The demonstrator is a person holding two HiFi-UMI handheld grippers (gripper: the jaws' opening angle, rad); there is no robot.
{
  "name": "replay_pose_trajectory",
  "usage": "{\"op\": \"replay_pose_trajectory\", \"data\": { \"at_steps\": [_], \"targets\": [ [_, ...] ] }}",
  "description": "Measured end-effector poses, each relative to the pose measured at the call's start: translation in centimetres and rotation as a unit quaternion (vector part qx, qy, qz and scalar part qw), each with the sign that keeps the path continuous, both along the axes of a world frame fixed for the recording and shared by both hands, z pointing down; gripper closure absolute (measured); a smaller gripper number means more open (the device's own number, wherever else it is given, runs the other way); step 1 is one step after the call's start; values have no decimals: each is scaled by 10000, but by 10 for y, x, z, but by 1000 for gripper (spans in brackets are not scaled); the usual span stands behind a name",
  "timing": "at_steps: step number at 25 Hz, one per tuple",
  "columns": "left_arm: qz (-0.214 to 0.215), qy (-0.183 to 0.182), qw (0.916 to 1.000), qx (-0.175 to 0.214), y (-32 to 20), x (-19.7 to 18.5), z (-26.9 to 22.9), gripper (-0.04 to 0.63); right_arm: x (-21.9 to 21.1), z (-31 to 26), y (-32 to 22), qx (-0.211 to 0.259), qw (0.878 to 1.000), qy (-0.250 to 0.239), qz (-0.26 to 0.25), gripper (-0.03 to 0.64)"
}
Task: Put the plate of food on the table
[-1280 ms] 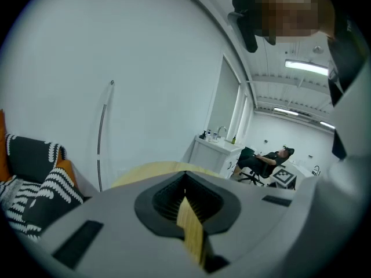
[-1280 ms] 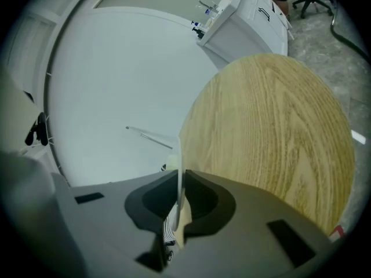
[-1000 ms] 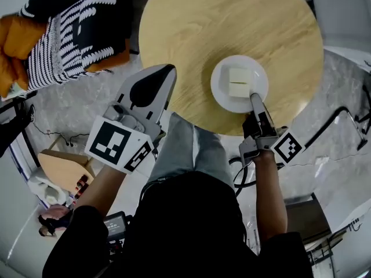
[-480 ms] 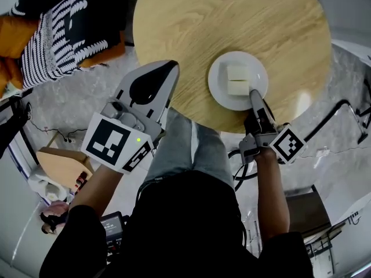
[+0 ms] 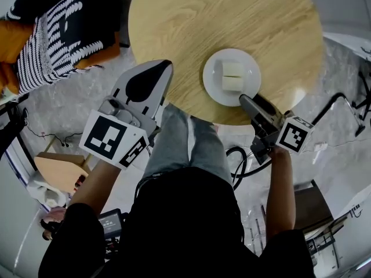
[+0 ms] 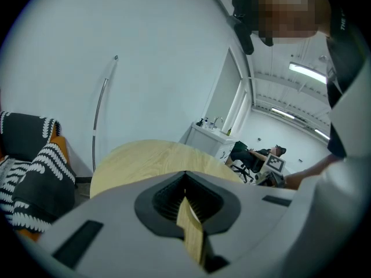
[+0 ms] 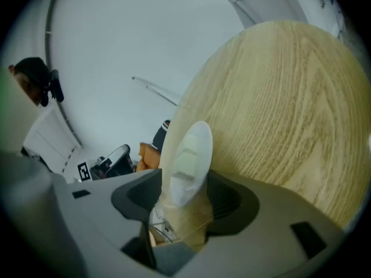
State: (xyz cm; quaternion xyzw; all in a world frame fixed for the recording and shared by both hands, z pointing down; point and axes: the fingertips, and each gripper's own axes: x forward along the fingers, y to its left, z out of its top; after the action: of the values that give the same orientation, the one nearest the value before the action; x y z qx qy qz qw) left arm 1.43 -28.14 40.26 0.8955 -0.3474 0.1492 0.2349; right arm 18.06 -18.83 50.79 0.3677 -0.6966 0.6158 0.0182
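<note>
Plainly see the white plate [image 5: 250, 74] lying flat on the round wooden tabletop [image 5: 220, 16], close to the near edge and right of the middle. Count two pale blocks of food [image 5: 233, 69] on it, side by side and touching.

Find the right gripper [image 5: 243, 99] reaching in over that near edge, tips at the plate's nearest rim, marker cube [image 5: 294, 135] back over the floor. Looking along the right gripper [image 7: 184, 184], read the jaws as parted, dark pads well clear of each other. See the plate [image 7: 196, 138] edge-on in the gap, with the food [image 7: 184, 161] on it and the grain of the tabletop [image 7: 290, 97] showing between the pads below the rim. Cannot judge contact between pads and rim.

Find the left gripper [image 5: 164, 67] at the near-left edge, well apart from the plate, tip just overlapping the tabletop's rim in the head view. Looking along the left gripper [image 6: 186, 181], read the jaws as drawn together, leaving only a thin slit and holding nothing, with the tabletop [image 6: 145, 158] beyond them.

Note a black-and-white striped cushion [image 5: 64, 33] on an orange seat [image 5: 11, 39] beyond the left edge. Note also a grey trouser leg [image 5: 182, 146] below the near edge, between the two grippers, and pale marbled floor [image 5: 75, 109] around it.
</note>
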Motion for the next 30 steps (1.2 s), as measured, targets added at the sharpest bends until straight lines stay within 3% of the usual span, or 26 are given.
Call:
{"op": "replay_pose_trajectory", "data": {
  "at_steps": [2,4,8,11,13,15,18,21,23,27,30],
  "targets": [
    [24,15,10000,41,4,2,-3,589,-1,3,10,61,9980,344,-529,382],
    [29,17,10000,67,9,2,-7,589,0,10,22,128,9876,1072,-1139,382],
    [-12,-73,9999,106,17,-3,-9,589,-5,22,35,290,9434,2368,-2304,382],
    [-92,-178,9997,112,22,-7,-7,589,-9,34,40,329,9105,2895,-2935,382],
    [-70,-134,9997,205,20,-1,-11,589,-4,39,38,334,8957,3189,-3081,383],
    [-35,-54,9994,330,19,4,-24,589,4,37,39,325,8894,3440,-2993,385],
    [-122,-53,9986,516,25,-1,-52,589,10,22,42,402,8894,3616,-2768,431],
    [-181,-76,9973,703,30,-6,-79,589,18,-5,38,683,8866,3804,-2540,480],
    [-203,-103,9964,813,34,-5,-96,589,25,-34,28,1009,8912,3908,-2071,519],
    [-230,-54,9946,1010,44,6,-129,589,22,-108,11,1901,9151,3451,-862,580],
    [-152,-1,9921,1249,52,17,-155,589,17,-163,7,2499,9168,3100,-310,600]
  ]
}}
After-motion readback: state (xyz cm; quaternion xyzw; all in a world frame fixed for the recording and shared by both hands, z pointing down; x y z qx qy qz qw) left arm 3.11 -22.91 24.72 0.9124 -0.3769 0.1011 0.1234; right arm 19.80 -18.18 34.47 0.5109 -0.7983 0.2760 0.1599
